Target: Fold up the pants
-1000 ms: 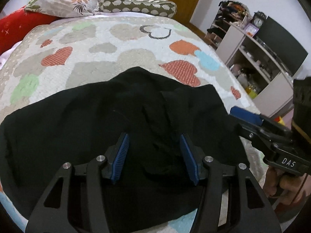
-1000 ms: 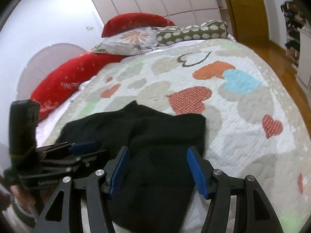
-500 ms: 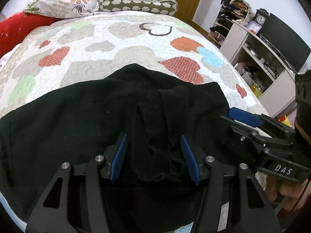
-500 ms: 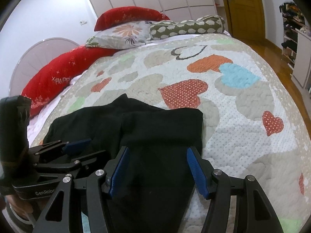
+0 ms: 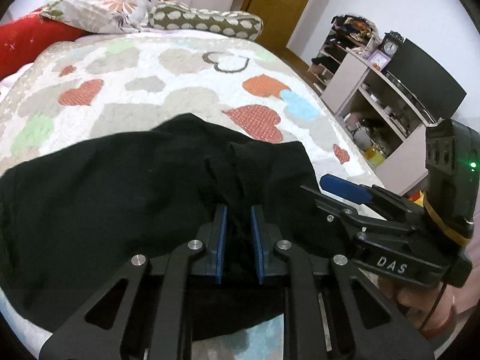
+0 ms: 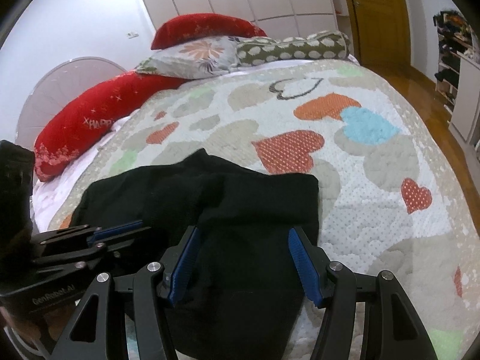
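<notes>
Black pants [image 5: 99,198] lie partly folded on the heart-patterned quilt [image 5: 180,90] near the bed's front edge. My left gripper [image 5: 238,213] is shut on a bunched ridge of the pants' fabric, which stands up between its blue pads. My right gripper [image 6: 243,240] is open, its jaws wide apart over the pants [image 6: 246,210] at their right part, holding nothing. The right gripper also shows at the right of the left wrist view [image 5: 345,189], and the left gripper at the lower left of the right wrist view [image 6: 117,231].
Red, floral and spotted pillows [image 6: 207,51] lie at the head of the bed. A shelf unit with a dark screen [image 5: 390,96] stands right of the bed. A wooden door [image 6: 378,15] and wooden floor [image 6: 444,126] are beyond.
My left gripper has closed from wide open onto a fold of the pants and pinched it up. My right gripper has stayed open over the pants.
</notes>
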A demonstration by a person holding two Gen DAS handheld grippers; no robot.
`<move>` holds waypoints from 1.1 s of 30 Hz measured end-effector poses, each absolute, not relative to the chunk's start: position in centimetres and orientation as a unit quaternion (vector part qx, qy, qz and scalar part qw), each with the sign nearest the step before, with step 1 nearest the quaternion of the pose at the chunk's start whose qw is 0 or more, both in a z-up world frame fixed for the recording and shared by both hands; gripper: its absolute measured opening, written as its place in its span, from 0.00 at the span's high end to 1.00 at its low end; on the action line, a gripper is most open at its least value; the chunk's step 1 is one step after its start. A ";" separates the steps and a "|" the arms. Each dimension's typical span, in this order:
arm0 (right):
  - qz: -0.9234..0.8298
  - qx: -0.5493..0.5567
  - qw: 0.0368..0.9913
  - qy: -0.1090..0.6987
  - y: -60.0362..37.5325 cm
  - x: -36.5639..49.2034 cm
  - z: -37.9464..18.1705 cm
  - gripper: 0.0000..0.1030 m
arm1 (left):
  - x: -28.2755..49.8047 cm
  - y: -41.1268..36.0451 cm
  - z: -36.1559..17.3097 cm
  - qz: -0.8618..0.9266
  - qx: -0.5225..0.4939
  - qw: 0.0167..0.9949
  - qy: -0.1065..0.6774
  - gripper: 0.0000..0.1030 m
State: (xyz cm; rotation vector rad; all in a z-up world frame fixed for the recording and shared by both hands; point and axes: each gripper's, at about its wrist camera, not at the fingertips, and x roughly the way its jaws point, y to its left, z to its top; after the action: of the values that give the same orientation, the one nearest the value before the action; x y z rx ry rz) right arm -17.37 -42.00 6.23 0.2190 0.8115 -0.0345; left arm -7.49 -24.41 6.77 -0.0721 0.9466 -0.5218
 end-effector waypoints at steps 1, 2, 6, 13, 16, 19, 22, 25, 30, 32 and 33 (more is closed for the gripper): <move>-0.015 0.104 0.913 0.393 -41.9 -17.3 6.2 0.42 | -7.4 -24.2 6.7 -0.237 -0.029 0.860 0.451 0.86; -0.017 0.101 0.912 0.396 -41.8 -17.1 5.9 0.42 | -7.2 -23.9 6.3 -0.218 -0.021 0.864 0.453 0.86; -0.028 0.105 0.903 0.415 -41.8 -16.3 4.2 0.42 | -6.5 -22.6 4.2 -0.181 -0.027 0.859 0.477 0.86; -0.027 0.092 0.904 0.416 -41.1 -16.4 4.6 0.42 | -6.9 -22.5 4.2 -0.181 -0.028 0.862 0.474 0.86; -0.029 0.084 0.906 0.415 -40.8 -16.5 4.8 0.42 | -6.8 -22.2 4.1 -0.182 -0.039 0.860 0.475 0.86; -0.037 0.092 0.901 0.423 -40.8 -16.3 4.2 0.42 | -7.0 -22.3 4.3 -0.179 -0.038 0.861 0.474 0.85; -0.043 0.086 0.898 0.430 -40.4 -16.7 4.1 0.42 | -7.4 -22.4 5.1 -0.181 -0.034 0.866 0.464 0.73; -0.044 0.091 0.902 0.420 -40.6 -18.1 5.4 0.42 | -7.7 -22.3 6.1 -0.186 -0.050 0.875 0.445 0.39; -0.085 0.097 0.900 0.417 -42.6 -21.3 7.6 0.42 | -7.3 -24.2 7.1 -0.204 -0.036 0.874 0.440 0.39; -0.098 0.101 0.899 0.416 -43.2 -22.4 8.3 0.42 | -7.2 -25.5 7.1 -0.209 -0.017 0.872 0.442 0.39; -0.102 0.104 0.899 0.413 -43.4 -22.9 8.5 0.41 | -7.2 -25.9 7.0 -0.211 -0.012 0.871 0.444 0.39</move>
State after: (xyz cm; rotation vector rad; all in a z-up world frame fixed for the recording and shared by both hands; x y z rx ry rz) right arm -22.89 -43.40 8.55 0.2158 0.8541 -0.2104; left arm -7.19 -25.93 7.00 -0.0253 0.9287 -0.4409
